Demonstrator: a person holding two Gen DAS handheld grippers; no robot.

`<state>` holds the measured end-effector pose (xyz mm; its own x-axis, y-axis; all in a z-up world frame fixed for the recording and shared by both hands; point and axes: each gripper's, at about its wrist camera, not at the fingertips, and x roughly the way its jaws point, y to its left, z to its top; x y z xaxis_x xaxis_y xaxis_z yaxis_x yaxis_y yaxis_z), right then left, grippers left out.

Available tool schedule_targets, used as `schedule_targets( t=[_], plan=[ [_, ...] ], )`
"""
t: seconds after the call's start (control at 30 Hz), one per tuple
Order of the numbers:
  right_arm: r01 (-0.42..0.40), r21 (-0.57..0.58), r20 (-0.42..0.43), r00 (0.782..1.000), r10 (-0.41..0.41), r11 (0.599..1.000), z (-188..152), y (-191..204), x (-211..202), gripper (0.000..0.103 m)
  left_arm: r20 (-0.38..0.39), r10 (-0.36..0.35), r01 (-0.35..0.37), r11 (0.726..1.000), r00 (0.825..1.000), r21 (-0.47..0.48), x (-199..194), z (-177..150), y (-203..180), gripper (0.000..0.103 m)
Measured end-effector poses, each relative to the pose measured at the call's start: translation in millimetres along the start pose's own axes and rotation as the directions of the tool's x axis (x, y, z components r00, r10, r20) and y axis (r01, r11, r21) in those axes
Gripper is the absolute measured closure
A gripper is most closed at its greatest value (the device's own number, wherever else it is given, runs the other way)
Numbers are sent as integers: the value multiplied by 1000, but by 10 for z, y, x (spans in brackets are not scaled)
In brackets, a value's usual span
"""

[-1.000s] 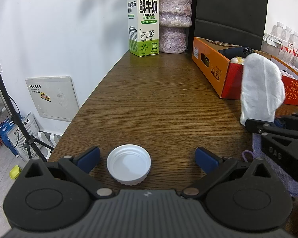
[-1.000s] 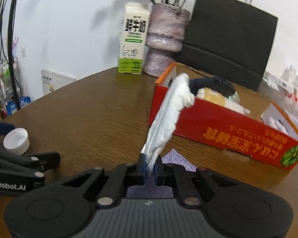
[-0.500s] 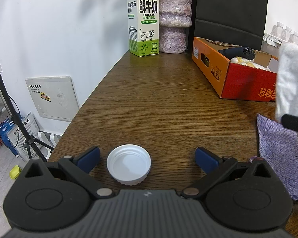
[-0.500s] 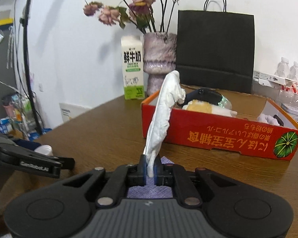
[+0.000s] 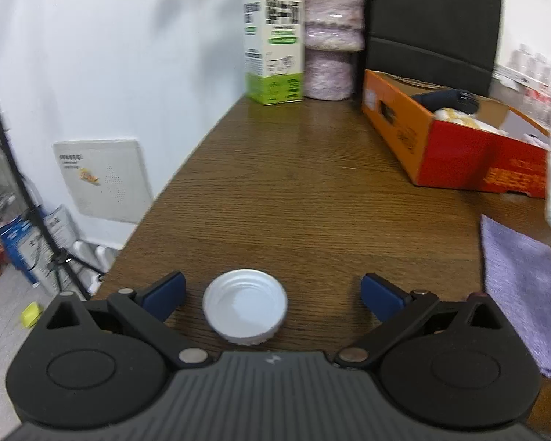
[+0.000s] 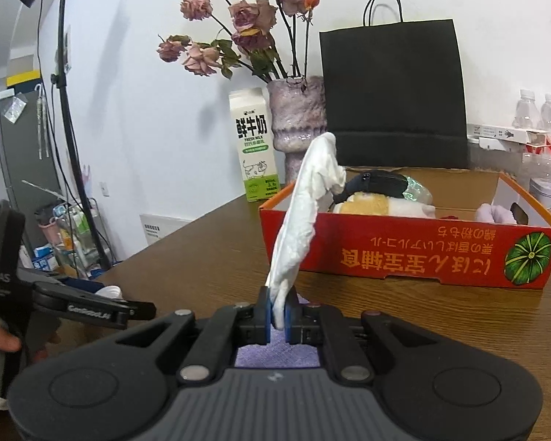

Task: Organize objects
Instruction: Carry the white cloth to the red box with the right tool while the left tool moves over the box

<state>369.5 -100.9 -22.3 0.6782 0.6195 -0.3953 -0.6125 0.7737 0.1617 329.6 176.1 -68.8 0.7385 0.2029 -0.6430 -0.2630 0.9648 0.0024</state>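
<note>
Nearest, the right tongs (image 6: 278, 316) are clenched on the lower end of a crumpled white paper towel (image 6: 305, 213), which stands up from the pads toward the box ahead; a flat lilac woven cloth (image 6: 275, 356) lies on the brown wood-grain surface (image 5: 312, 191) directly beneath them. The left tongs (image 5: 272, 296) are spread wide but closing, with a round white plastic screw lid (image 5: 245, 305), open side up, lying between the blue pads and touched by neither. Sorting looks partly done: farther ahead, the open orange-and-red cardboard box (image 6: 404, 261) already holds a black object, a yellowish bundle and some white pieces, while towel, lid and cloth remain outside it. Between the right tongs and the box's near wall the surface is bare, so the towel has a free path, though it must clear that wall. The left tongs work near the surface's left edge, with floor below. Beyond, a green-and-white milk carton (image 5: 273, 33) and mottled pink ceramic vase (image 6: 299, 125) stand at the far wall.
</note>
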Motion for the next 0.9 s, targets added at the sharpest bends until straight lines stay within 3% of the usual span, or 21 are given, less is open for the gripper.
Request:
schedule_targets(
  t=[0.03,0.1,0.13,0.33,0.47,0.6,0.73,0.9],
  plan=[
    [-6,3,10,1000,6,1000,16,-6,-26,97,16,24,-24,1000,1000,-13,-24,-4,8,27],
    [-11,-3,39,999,11,1000,45,-28,-95,97,32,68,-66,997,997,-43,-61,6,24,56],
    [-13,-6,52,999,13,1000,53,-41,-131,97,33,67,-65,996,997,-58,-84,8,32,63],
    [-19,-17,94,995,21,1000,109,-188,-319,97,106,52,-42,995,993,-90,-313,108,-73,64],
    [2,-15,127,992,-1,1000,234,-378,-377,97,177,1,7,999,984,-48,-541,368,-324,64],
    [58,-36,154,987,-52,998,439,-560,-317,97,250,-72,61,997,965,53,-652,803,-867,64],
    [118,-40,150,983,-111,992,619,-781,-98,97,263,-129,105,989,956,104,-488,1220,-1451,63],
    [164,-26,100,982,-161,986,828,-1155,288,96,235,-152,127,985,960,120,-56,1602,-2004,63]
  ],
)
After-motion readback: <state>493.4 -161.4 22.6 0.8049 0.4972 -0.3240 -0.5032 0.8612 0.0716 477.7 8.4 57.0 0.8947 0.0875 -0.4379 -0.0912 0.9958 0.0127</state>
